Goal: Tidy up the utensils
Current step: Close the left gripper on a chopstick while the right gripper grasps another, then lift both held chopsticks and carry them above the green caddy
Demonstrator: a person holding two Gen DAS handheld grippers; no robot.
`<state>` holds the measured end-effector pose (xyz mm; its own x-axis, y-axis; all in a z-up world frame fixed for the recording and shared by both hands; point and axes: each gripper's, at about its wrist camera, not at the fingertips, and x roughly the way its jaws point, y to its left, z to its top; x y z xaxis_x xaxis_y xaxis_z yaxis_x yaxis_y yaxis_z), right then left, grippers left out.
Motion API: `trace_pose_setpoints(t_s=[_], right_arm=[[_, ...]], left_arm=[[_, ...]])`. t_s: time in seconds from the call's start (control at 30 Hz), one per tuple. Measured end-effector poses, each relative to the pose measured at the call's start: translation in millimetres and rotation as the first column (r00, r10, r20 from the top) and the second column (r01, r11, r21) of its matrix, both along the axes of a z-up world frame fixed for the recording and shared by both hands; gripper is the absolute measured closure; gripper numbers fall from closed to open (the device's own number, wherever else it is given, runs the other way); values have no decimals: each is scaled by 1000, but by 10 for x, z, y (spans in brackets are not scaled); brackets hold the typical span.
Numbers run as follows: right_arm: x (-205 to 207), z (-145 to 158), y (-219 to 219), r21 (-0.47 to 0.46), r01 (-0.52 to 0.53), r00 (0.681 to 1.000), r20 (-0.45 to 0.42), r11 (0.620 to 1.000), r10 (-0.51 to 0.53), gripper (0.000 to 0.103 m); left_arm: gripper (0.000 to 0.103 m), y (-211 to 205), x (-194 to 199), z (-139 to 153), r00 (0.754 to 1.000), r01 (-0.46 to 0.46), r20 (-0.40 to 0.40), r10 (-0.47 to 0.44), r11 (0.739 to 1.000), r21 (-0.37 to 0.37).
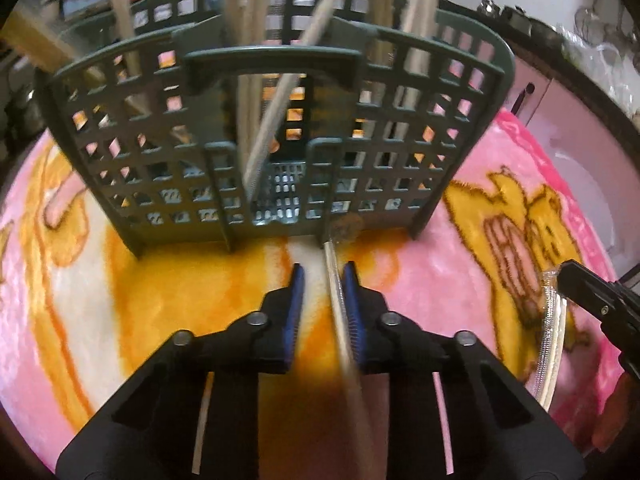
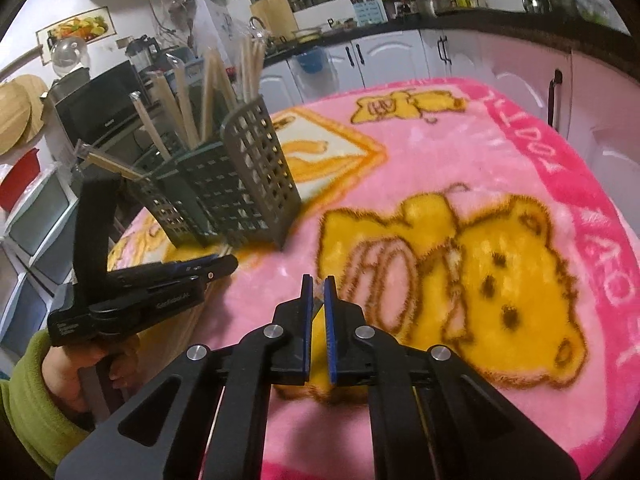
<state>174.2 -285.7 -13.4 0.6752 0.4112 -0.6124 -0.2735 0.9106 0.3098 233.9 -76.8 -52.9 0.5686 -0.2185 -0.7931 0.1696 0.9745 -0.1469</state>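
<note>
A grey-green slotted utensil basket (image 1: 280, 120) (image 2: 240, 184) stands on the pink blanket, with several pale chopsticks (image 2: 188, 96) upright in it. One plastic-sleeved chopstick (image 1: 334, 280) lies from the basket's foot back between the blue pads of my left gripper (image 1: 324, 270). It rests against the right pad and a gap separates it from the left pad. My right gripper (image 2: 319, 280) is shut on the clear end of another sleeved chopstick pack (image 1: 550, 344). That pack trails over the blanket at the right of the left wrist view. From the right wrist view, the left gripper (image 2: 230, 264) points at the basket's base.
The pink cartoon-bear blanket (image 2: 440, 160) covers a round table. A hand in a green sleeve (image 2: 28, 392) holds the left gripper. A black microwave (image 2: 100, 100) sits behind the basket, and white kitchen cabinets (image 2: 400, 52) run beyond the table's far edge.
</note>
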Motion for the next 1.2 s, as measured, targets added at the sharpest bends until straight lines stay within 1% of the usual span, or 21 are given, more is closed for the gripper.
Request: trace_pose_setpoints(t_s=[0.07, 0.17, 0.23, 0.3, 0.47, 0.7, 0.83, 0.97, 1.2], right_arm=[[-28, 72, 20, 4, -1, 1000, 20, 1000, 1, 98], [-93, 216, 69, 4, -10, 998, 62, 1000, 10, 98], [-122, 302, 104, 4, -16, 996, 84, 1000, 16, 98], [-158, 409, 152, 3, -30, 994, 109, 1000, 29, 98], [-223, 676, 268, 8, -60, 984, 167, 998, 58, 99], [-321, 1062, 423, -2, -87, 961, 264, 996, 85, 99], [-332, 1228, 500, -5, -98, 949, 302, 995, 95, 99], [-312, 1405, 524, 25, -96, 935, 346, 995, 81, 99], [-285, 1745, 564, 53, -84, 899, 434, 995, 52, 99]], left_arm=[[100, 97, -4, 26, 1000, -6, -15, 5, 999, -48], [100, 250, -50, 111, 1000, -17, -19, 14, 993, -121], [100, 317, -122, 212, 1000, -17, 6, 18, 990, -140], [100, 384, -203, 368, 999, -11, 49, 19, 986, -165], [100, 491, -342, 722, 988, -1, 148, 33, 977, -211], [100, 666, -499, 1168, 959, 8, 276, 65, 967, -255], [100, 730, -516, 1334, 944, 10, 319, 81, 962, -274], [100, 744, -515, 1520, 926, 16, 366, 94, 958, -286], [100, 837, -564, 1827, 894, 26, 434, 110, 955, -296]])
